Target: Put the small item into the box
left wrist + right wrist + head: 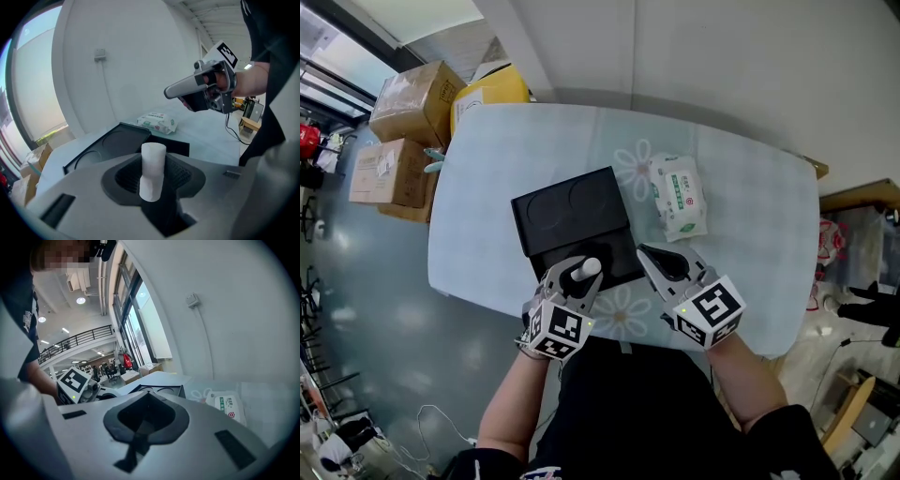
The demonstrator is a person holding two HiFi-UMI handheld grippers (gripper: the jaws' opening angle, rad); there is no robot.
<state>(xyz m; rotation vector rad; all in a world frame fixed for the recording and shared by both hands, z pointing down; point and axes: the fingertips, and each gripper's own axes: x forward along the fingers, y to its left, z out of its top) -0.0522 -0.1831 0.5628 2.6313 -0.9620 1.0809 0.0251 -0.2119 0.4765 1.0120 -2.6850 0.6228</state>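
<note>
Item, small: the small item [152, 171] is a short white cylinder standing nearly upright, pinched at its lower part, its top clear above the pads.

Holder: my left claw [153, 183] is clamped on the small item from both sides. In the head view the left claw [575, 277] sits at the near edge of the bench, and the small item [589, 267] shows as a white spot over the near part of the box. Whether it touches the box, no view tells.

Box: the box [567, 217] is black and flat, lying open at the middle of the bench. Its far half carries two shallow round recesses; its near half is partly covered by both claws. From the left gripper view the box [117, 140] lies just beyond the jaws.

Second tool: my right claw [660, 262] has its jaws together with nothing between them, as the right gripper view [143, 420] shows. It hovers just right of the left claw, over the near right corner of the box. It also appears raised in the left gripper view [197, 86].

Bench: the bench [487, 187] has a pale blue cover with a faint flower print.

Wipes pack: the wipes pack [678, 195] is white with green print, lying flat just right of the box and apart from it.

Surroundings: cardboard cartons [412, 101] and a yellow carton [490, 94] are stacked on the floor [366, 300] beyond the bench's far left corner.
</note>
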